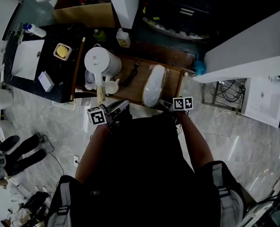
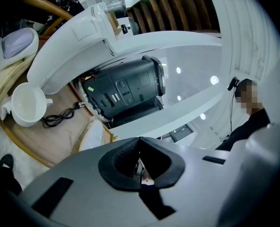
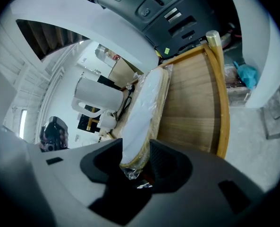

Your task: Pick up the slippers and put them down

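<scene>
The slippers [image 3: 142, 117], a white bundle in clear plastic wrap, lie lengthwise on the wooden tray [image 3: 196, 108], on the right-hand part of it as you look down. Their near end sits between the jaws of your right gripper [image 3: 135, 150]. Those jaws are spread wide: one pad lies close to the wrap, the other stands clear of it, so nothing is pinched. From your head camera that gripper [image 1: 165, 105] meets the slippers [image 1: 155, 85] at the tray's [image 1: 175, 82] near edge.

Your left gripper [image 2: 140, 145] has its jaws pressed together at the tips and is empty, held level beside the right one at the tray's edge. Past it on the tray stand a white cup [image 2: 29, 103] and a coiled black cord [image 2: 59, 117], with a white kettle [image 1: 102, 61] at the tray's left end.
</scene>
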`<control>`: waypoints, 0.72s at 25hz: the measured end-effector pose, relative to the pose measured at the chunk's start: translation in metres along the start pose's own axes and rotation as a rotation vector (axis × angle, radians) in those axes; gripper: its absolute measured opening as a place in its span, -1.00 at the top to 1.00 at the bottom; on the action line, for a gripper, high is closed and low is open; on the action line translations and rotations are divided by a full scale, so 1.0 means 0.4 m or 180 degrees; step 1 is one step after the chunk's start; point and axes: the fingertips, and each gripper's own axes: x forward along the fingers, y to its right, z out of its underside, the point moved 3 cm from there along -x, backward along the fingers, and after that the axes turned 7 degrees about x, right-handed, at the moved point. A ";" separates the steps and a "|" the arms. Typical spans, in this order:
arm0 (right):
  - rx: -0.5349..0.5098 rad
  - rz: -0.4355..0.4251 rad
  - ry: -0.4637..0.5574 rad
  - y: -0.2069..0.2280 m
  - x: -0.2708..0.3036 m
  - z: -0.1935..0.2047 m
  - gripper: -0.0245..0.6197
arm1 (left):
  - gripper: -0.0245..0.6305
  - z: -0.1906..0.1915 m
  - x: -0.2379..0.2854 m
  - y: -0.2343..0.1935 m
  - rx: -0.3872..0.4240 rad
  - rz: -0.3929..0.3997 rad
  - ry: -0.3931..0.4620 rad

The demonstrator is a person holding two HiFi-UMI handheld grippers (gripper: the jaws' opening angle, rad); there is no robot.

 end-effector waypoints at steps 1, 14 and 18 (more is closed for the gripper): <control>0.0039 0.0016 -0.0013 0.006 0.004 0.003 0.40 | 0.89 0.000 -0.002 0.001 0.0002 -0.0005 -0.0001; 0.0237 0.0038 -0.0113 0.033 0.045 0.011 0.40 | 0.89 0.000 -0.016 0.014 0.0041 0.0052 0.0014; 0.0276 0.0036 -0.0124 0.039 0.056 0.013 0.40 | 0.89 0.000 -0.025 0.015 0.0047 0.0059 0.0041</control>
